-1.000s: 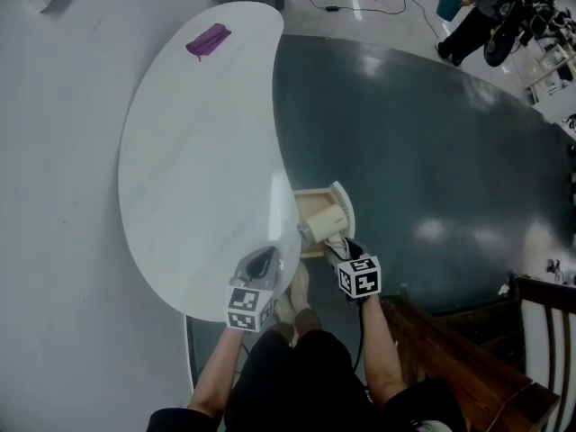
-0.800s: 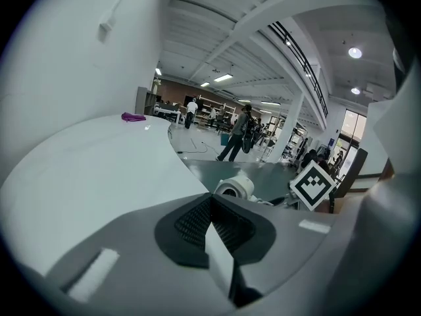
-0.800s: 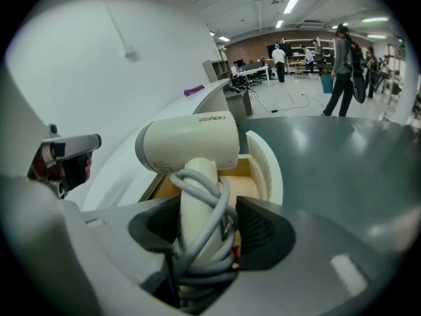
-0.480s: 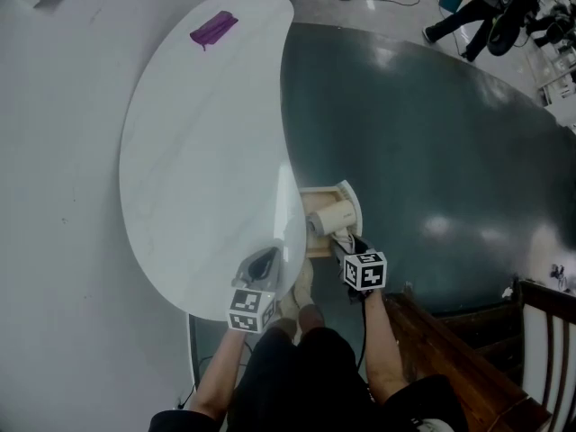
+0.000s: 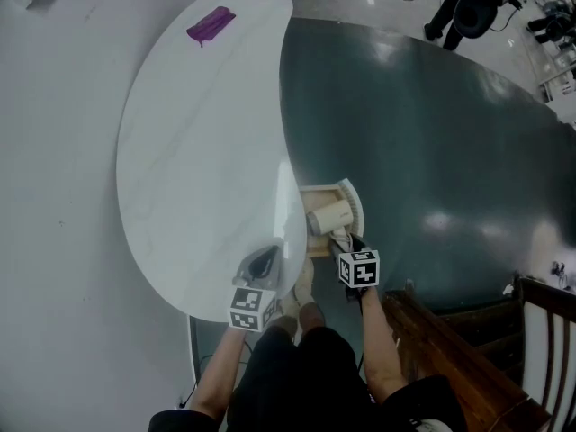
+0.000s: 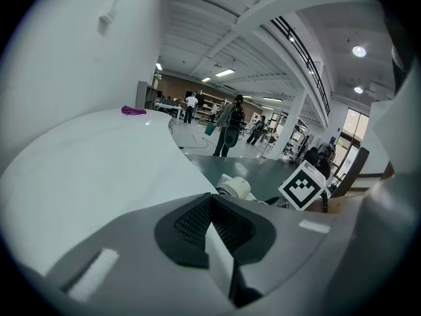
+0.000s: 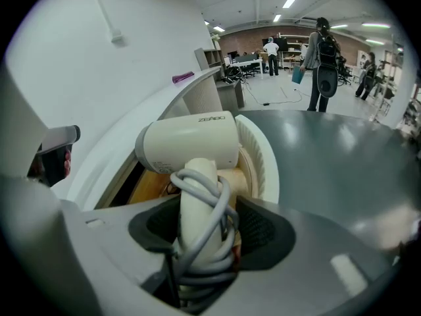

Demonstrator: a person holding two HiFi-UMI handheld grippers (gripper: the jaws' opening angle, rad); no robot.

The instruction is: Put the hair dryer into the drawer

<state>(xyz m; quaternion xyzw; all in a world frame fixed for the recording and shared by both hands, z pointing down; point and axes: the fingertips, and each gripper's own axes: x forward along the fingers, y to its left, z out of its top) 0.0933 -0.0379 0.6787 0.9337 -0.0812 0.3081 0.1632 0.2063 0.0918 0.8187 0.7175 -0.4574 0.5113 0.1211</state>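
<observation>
Right tool [image 7: 204,242] is clamped on the handle of the hair dryer [image 7: 187,143], with the cord [image 7: 197,196] wound round it. The barrel sits just ahead of the tool, over the open drawer [image 7: 263,163]. Placing step, I'd say: next, ease it down and let go. Left tool [image 6: 214,226], jaws together and empty, hangs over the white worktop [image 6: 85,170]. The drawer's floor is hidden under the dryer, so I can't tell whether it's touching down.

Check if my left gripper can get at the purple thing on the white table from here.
Probably not from here. The left gripper, shut and empty, is at the near edge of the white table; the purple thing lies at its far end. Nothing lies between them, so only the distance stands in the way.
</observation>
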